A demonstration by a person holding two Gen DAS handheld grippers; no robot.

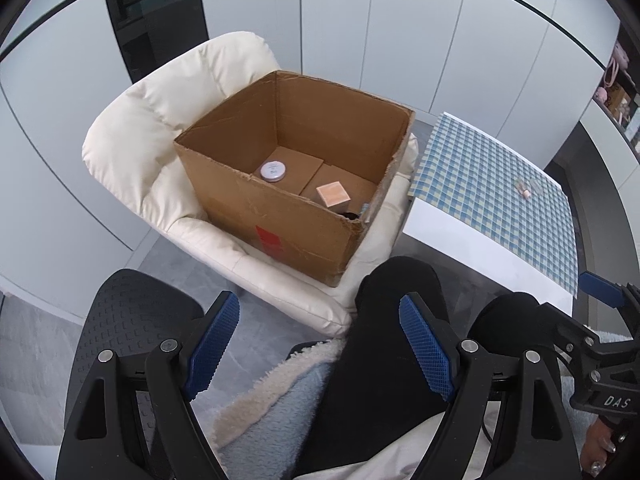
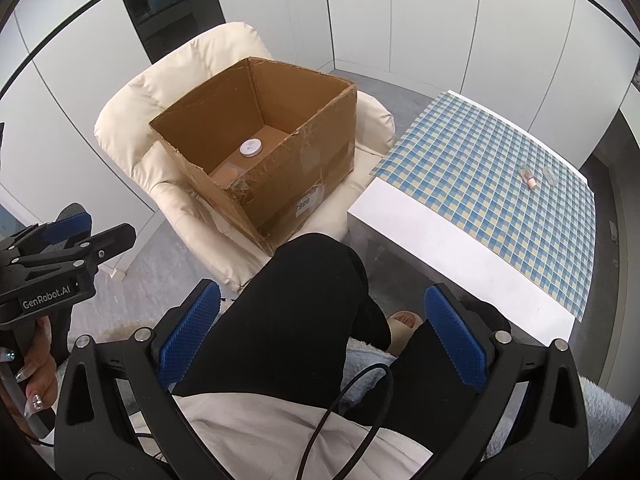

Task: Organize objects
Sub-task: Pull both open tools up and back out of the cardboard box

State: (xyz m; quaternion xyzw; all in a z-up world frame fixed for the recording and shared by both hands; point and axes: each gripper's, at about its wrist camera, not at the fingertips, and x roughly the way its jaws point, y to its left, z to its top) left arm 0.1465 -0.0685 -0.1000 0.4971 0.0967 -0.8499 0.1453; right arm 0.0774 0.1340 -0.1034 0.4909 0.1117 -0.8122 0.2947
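Both grippers hang over the lap of a seated person in black trousers (image 2: 304, 312), and both stand wide apart with nothing between their blue pads. Beyond the fingers (image 1: 214, 344) of the left gripper (image 1: 320, 346), slightly to their left, an open cardboard box (image 1: 280, 216) sits on a cream armchair (image 1: 132, 136). On its bottom lie a small round tin (image 1: 273, 170) with a pale lid and, nearer the right wall, a little pink-topped box (image 1: 333, 196); something dark in the near right corner is too hidden to name. Ahead of the right gripper (image 2: 322, 338) and off to the right of its fingers (image 2: 456, 344) stands a low white surface (image 2: 440, 236) covered with a blue checked cloth (image 2: 500, 216). Far across that cloth lie a small pinkish bottle (image 2: 530, 178) and a clear item (image 2: 550, 174) just beside it, well apart from the fingers.
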